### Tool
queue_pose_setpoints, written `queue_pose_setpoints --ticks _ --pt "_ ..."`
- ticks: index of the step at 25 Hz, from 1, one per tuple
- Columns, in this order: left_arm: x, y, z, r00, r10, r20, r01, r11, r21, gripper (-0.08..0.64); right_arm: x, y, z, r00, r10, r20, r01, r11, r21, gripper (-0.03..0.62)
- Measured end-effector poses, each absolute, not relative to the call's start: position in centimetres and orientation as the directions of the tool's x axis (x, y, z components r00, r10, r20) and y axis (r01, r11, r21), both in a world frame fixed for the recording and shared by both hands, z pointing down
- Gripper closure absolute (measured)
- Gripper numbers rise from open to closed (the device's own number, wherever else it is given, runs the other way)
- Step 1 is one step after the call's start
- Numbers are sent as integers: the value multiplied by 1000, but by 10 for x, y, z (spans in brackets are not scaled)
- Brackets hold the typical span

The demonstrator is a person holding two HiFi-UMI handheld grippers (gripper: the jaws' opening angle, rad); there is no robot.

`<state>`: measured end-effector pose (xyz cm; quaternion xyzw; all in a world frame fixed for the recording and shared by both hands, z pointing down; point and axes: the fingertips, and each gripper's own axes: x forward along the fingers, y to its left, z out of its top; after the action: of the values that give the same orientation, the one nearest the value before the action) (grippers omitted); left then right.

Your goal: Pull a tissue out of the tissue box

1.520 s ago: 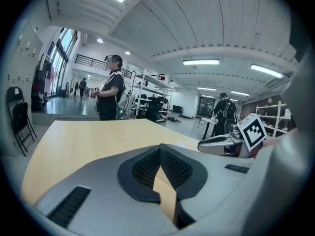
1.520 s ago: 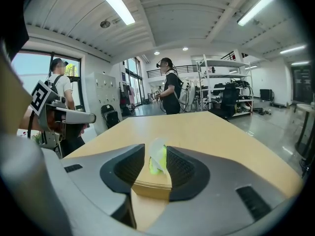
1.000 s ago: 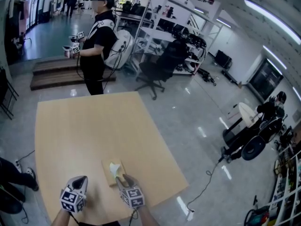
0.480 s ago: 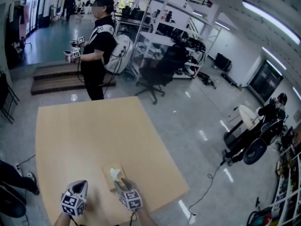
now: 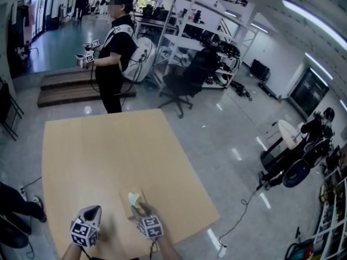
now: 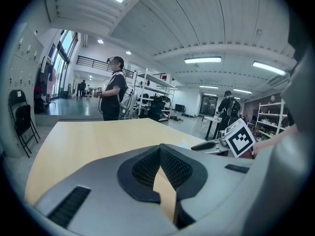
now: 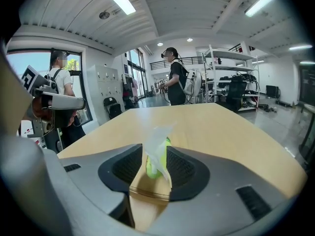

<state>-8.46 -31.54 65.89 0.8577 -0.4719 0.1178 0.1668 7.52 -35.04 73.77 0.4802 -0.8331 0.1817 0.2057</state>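
Observation:
A tan tissue box (image 5: 126,203) lies on the wooden table (image 5: 108,150) near its front edge. A white tissue (image 5: 133,197) stands up from its yellow-green slot. My right gripper (image 5: 139,207) is at the box's near right side. In the right gripper view the tissue (image 7: 156,144) rises in the gap of the right gripper (image 7: 155,154), whose jaws stand a little apart on either side of it, above the box top (image 7: 142,185). My left gripper (image 5: 93,210) hovers left of the box with its jaws together, holding nothing (image 6: 160,149).
A person in black (image 5: 115,47) stands past the table's far edge holding grippers. An office chair (image 5: 181,80) and shelving stand beyond. Someone's leg and shoe (image 5: 16,202) are at the table's left. A cable (image 5: 238,210) runs across the floor on the right.
My right gripper has edged slightly forward so the tissue sits between its jaws. The left gripper has stayed put. The standing person has shifted a little.

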Motion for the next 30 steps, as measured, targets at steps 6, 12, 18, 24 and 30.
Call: queue_pose_setpoints --ticks 6,12,18,24,30 --pt "-89 -319 660 520 -771 367 -853 -493 173 551 68 -355 742 -463 -709 532 -865 491 -99 427" --pt "-89 -316 660 511 -776 369 -858 -484 172 552 69 -351 743 -455 -710 537 -862 504 -64 485" --pt "-91 -315 660 511 -777 368 -859 -482 174 551 68 -350 743 -451 -711 540 -864 499 -66 514" --pt "-88 -315 660 516 -774 367 -855 -487 178 551 69 -349 742 -438 -715 545 -870 490 -56 566" --pt "-88 -316 660 513 -777 365 -858 -485 172 551 70 -349 741 -426 -721 547 -874 485 -42 584"
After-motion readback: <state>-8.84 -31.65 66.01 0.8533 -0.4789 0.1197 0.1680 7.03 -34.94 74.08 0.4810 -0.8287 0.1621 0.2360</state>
